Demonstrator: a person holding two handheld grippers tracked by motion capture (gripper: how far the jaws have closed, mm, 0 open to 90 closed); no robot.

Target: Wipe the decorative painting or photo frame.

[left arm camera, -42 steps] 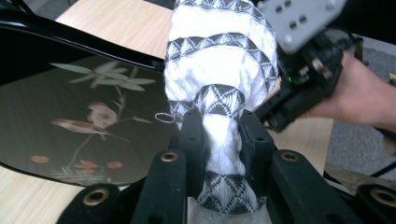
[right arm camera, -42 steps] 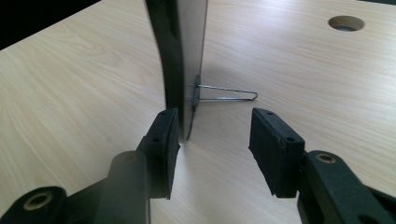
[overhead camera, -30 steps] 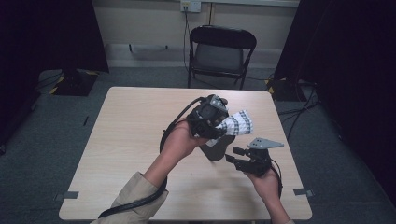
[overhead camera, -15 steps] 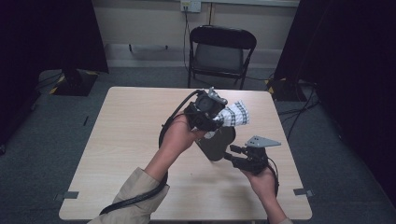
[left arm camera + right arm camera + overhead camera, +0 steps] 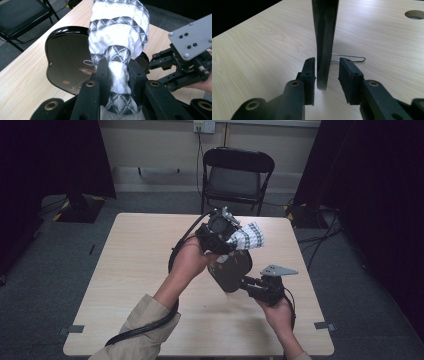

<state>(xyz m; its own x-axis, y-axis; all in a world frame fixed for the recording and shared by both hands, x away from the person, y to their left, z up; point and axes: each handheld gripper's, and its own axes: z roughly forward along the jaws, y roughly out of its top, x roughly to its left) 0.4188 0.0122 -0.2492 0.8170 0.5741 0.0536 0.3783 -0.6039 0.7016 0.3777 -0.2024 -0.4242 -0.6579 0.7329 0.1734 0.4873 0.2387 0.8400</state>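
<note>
A dark glossy plate [image 5: 230, 270] stands on edge over the middle of the table. My left gripper [image 5: 231, 240] is shut on a white cloth with black patterned bands [image 5: 248, 239], which lies against the plate's face [image 5: 67, 62]. In the left gripper view the cloth [image 5: 118, 37] bulges out past the gripper [image 5: 117, 70]. My right gripper [image 5: 245, 282] comes in from the right at the plate's lower rim. Its jaws have just been closing, and the plate's edge [image 5: 324, 37] stands between them. A thin gap shows at the right pad [image 5: 348, 77], so the gripper [image 5: 327, 72] is open.
A bent wire stand [image 5: 348, 58] lies on the table just behind the plate. The light wooden table [image 5: 130, 270] has a round hole [image 5: 414, 14] near one corner. A black folding chair [image 5: 237, 172] stands beyond the far edge. Dark curtains flank the room.
The left gripper and its cloth have shifted slightly toward the far side of the table, across the plate. The right hand has stayed in place.
</note>
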